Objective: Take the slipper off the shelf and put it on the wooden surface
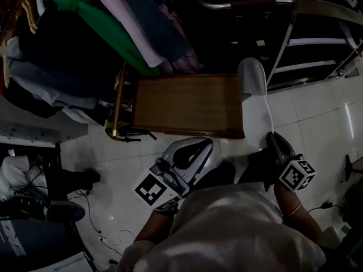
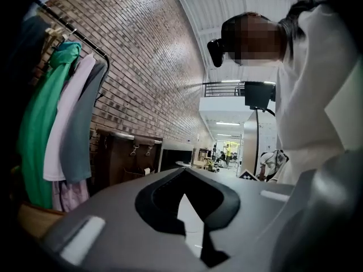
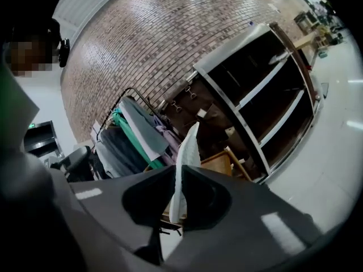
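A pale grey slipper [image 1: 252,79] is pinched by its heel end in my right gripper [image 1: 271,135], which is shut on it. In the head view its toe reaches past the right far corner of the wooden surface [image 1: 187,103], a low brown top; whether the two touch I cannot tell. The right gripper view shows the slipper [image 3: 186,152] edge-on between the jaws of the right gripper [image 3: 178,171], with the wooden surface [image 3: 218,162] behind. My left gripper [image 1: 205,144] hovers near the wood's front edge. Seen in its own view, the left gripper [image 2: 184,174] is shut and holds nothing.
A metal shelf rack [image 1: 317,50] stands at the back right, its shelves dark. A clothes rack full of hanging garments [image 1: 102,27] crowds the left and overhangs the wood's left end. White floor tiles [image 1: 317,129] lie around. Cables [image 1: 93,220] trail at the lower left.
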`<state>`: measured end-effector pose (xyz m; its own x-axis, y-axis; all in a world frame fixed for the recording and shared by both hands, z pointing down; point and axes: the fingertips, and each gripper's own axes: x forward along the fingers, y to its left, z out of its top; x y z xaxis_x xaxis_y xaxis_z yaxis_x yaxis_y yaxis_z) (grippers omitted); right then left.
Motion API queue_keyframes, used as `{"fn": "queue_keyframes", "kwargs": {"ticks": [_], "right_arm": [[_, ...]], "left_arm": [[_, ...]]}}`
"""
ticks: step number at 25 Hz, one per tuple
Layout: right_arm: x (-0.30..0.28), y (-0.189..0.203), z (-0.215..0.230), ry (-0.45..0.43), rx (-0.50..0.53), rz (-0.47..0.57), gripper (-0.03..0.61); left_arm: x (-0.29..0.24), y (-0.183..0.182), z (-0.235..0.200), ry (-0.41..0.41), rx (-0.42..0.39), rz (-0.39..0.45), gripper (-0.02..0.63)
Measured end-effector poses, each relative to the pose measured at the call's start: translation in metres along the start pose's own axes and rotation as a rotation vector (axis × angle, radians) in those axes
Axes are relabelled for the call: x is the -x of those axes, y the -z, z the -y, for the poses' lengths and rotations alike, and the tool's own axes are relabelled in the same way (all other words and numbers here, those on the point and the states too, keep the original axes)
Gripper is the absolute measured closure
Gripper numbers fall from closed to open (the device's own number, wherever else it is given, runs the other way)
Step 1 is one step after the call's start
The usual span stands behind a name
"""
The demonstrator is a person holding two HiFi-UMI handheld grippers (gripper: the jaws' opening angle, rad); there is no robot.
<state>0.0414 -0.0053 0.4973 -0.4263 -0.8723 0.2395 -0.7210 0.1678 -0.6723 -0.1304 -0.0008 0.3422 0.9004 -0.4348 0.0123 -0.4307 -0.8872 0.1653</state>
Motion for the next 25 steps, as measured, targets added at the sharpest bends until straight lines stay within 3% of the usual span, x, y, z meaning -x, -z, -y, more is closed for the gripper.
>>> {"fn": "queue_keyframes", "kwargs": {"ticks": [5,7,12,15,18,21,25], "right_arm": [[-0.056,0.054,-0.02,-0.098,-0.074,-0.049,0.548],[-0.084,0.072,-0.016,-0.097,-0.119,-0.067,0.548],[-0.141,0.114,0.0,-0.041,-0.145,-0.114,0.548],[-0.16,0.124,0.014,-0.003,-0.106,-0.137,0.548],[-0.167,0.131,0.023,0.023,-0.113,-0.166,0.546],[-0.165,0.156,0.032,0.09,-0.117,-0.267,0.547],[-0.155,0.171,0.044,0.16,-0.073,-0.354,0.505]], "left_arm": [[0.037,0.004,0.001,-0.024,0.022,0.02,0.626],[0.043,0.009,0.0,-0.031,0.035,0.025,0.626],[0.055,0.006,0.006,-0.032,0.014,0.004,0.626],[0.06,0.007,0.002,-0.043,0.005,0.002,0.626],[0.06,0.011,-0.007,-0.052,0.014,-0.004,0.626],[0.057,0.01,-0.015,-0.058,0.019,0.004,0.626],[0.049,0.009,-0.016,-0.036,0.014,0.011,0.626]]}}
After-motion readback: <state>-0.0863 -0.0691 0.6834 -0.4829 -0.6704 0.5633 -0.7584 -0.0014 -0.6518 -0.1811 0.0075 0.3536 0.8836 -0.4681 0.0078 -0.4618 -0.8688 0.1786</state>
